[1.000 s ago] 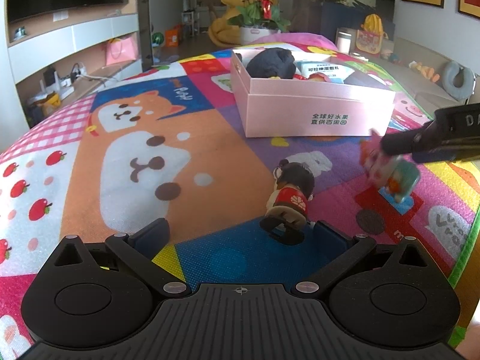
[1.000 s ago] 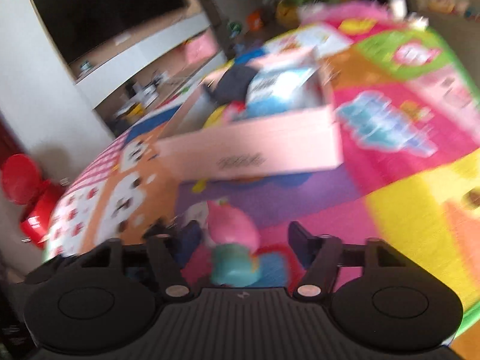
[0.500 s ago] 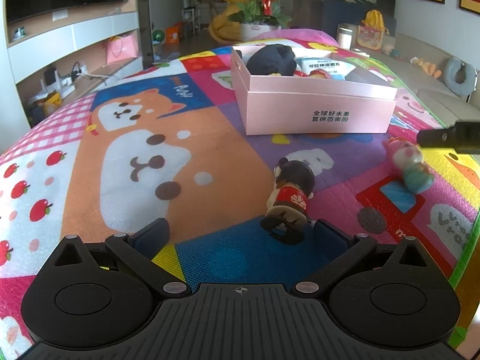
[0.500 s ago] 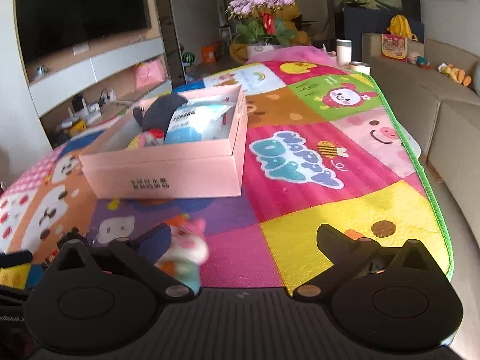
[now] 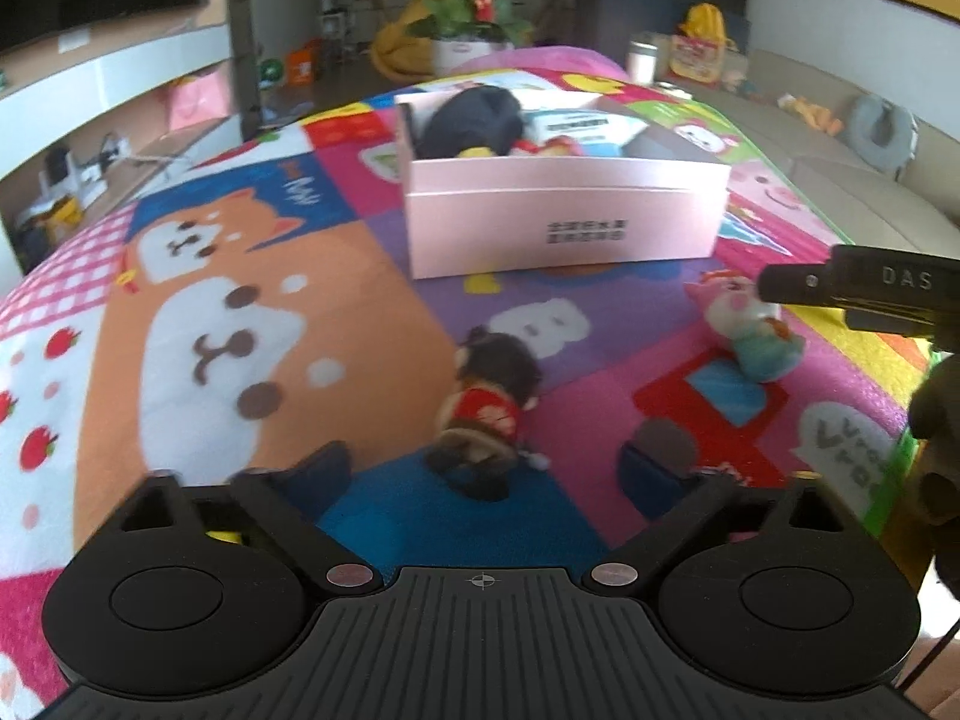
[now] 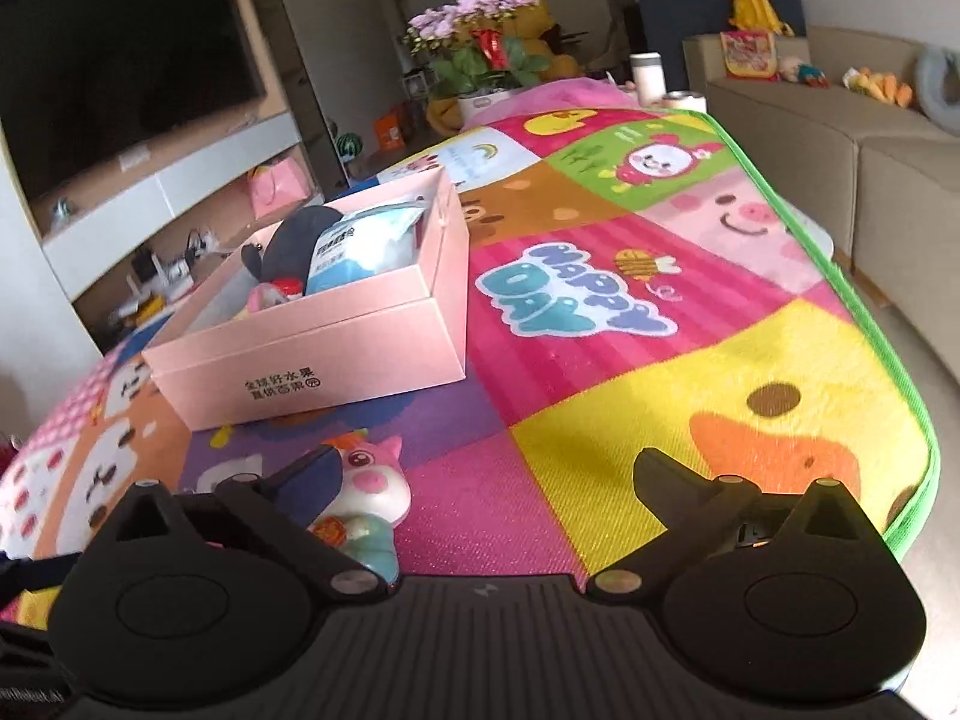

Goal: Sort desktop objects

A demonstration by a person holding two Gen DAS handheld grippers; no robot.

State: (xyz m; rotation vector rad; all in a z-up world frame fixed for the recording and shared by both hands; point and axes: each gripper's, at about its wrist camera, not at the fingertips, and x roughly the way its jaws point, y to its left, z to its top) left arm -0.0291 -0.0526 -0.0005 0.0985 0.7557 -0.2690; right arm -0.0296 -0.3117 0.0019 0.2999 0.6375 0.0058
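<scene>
Your left gripper (image 5: 486,468) has just been narrowing its fingers around the bear figurine (image 5: 489,414) at lower centre, which stands between them untouched as far as the blur shows, seemingly lined up for a pick into the pink box (image 5: 564,228) at upper centre. Your right gripper (image 6: 486,474) stands wide, its left finger against the fallen pig toy (image 6: 366,492) at lower left, gripping nothing. That finger hides part of the pig, and the box wall cuts off its contents.
</scene>
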